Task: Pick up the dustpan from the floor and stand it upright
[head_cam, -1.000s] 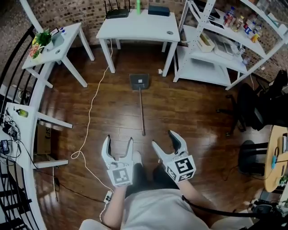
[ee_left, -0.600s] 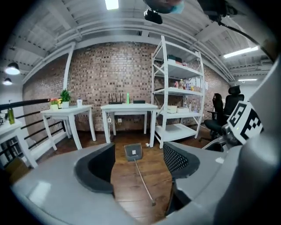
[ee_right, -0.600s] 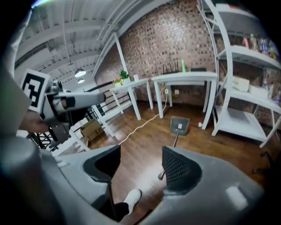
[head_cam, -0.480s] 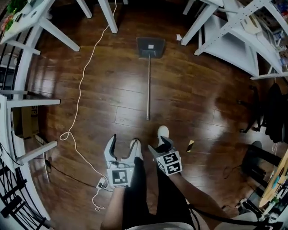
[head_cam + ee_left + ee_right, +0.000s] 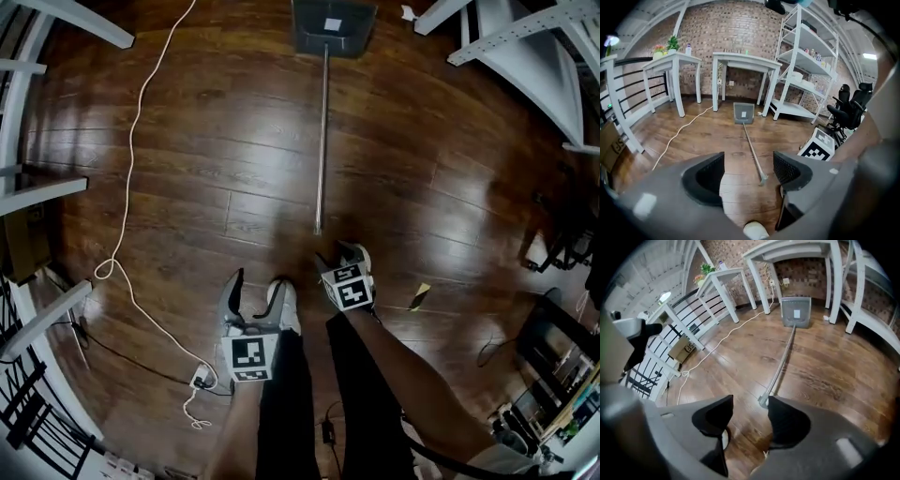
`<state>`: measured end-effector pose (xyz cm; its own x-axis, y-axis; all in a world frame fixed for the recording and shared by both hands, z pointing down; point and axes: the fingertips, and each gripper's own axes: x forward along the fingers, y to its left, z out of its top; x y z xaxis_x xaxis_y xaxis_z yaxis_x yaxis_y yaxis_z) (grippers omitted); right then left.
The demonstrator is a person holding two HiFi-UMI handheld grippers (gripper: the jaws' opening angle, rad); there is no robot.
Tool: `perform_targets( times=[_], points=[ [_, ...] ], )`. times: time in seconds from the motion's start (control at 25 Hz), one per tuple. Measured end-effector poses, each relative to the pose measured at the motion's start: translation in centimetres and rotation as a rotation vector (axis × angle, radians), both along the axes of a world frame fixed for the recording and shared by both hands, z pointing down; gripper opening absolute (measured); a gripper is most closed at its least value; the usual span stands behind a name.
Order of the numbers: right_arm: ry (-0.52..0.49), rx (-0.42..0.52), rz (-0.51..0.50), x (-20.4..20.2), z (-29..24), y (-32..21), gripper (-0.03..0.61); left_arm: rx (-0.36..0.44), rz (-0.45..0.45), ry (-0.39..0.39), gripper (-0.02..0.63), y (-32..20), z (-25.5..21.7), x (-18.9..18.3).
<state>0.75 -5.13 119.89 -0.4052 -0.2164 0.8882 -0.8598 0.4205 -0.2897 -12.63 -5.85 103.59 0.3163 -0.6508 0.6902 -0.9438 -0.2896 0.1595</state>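
Observation:
The dustpan lies flat on the wood floor, its grey pan [image 5: 333, 23] far from me and its long metal handle [image 5: 322, 141] running back towards my feet. In the left gripper view the pan [image 5: 743, 113] and the handle's end [image 5: 762, 178] show ahead. My right gripper [image 5: 339, 255] hangs just behind the handle's end [image 5: 764, 401], its jaws closing with nothing between them. To its left my left gripper [image 5: 255, 286] is low over a white shoe [image 5: 286, 305]. Its jaws are closing too and hold nothing.
A white cable [image 5: 131, 187] snakes along the left to a power strip [image 5: 200, 378]. White table legs [image 5: 66, 23] stand at the left and a white shelf frame [image 5: 525, 37] at the top right. A paper scrap [image 5: 419, 295] lies right of my right gripper.
Both grippers have dropped towards the floor and their jaws have narrowed. The head view has tipped down and closed in. The right gripper now sits by the handle's end.

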Motion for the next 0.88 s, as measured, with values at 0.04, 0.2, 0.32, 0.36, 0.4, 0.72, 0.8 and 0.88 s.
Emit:
perform_targets(
  times=[0.04, 0.2, 0.32, 0.36, 0.4, 0.72, 0.8, 0.88],
  points=[
    [0.007, -0.003, -0.024, -0.4, 1.5, -0.2, 0.221, -0.014, 0.004, 0.000, 0.347, 0.0, 1.3, 0.1],
    [0.045, -0.004, -0.082, -1.5, 7.5, -0.9, 0.218, -0.062, 0.019, 0.003, 0.346, 0.2, 5.1, 0.2],
    [0.104, 0.001, -0.118, -1.8, 11.0, -1.0, 0.217, -0.096, 0.003, 0.017, 0.345, 1.0, 6.0, -0.1],
    [0.125, 0.006, -0.119, -1.7, 11.6, -1.2, 0.192, -0.100, 0.002, 0.018, 0.340, 1.2, 6.1, -0.3],
    [0.140, 0.014, -0.113, -1.5, 11.9, -1.3, 0.124, -0.103, 0.004, 0.015, 0.336, 1.3, 6.1, -0.5],
    [0.099, 0.055, -0.107, 0.8, 2.1, -1.5, 0.100, -0.108, -0.004, 0.009, 0.334, 0.0, 2.6, -0.4],
    [0.077, 0.051, -0.096, 1.9, -2.4, -1.7, 0.100, -0.098, 0.010, 0.024, 0.333, -1.0, -0.2, 1.0],
    [0.053, 0.047, -0.078, 2.8, -6.8, -2.1, 0.100, -0.082, 0.032, 0.043, 0.333, -2.0, -3.2, 2.6]
  ],
)
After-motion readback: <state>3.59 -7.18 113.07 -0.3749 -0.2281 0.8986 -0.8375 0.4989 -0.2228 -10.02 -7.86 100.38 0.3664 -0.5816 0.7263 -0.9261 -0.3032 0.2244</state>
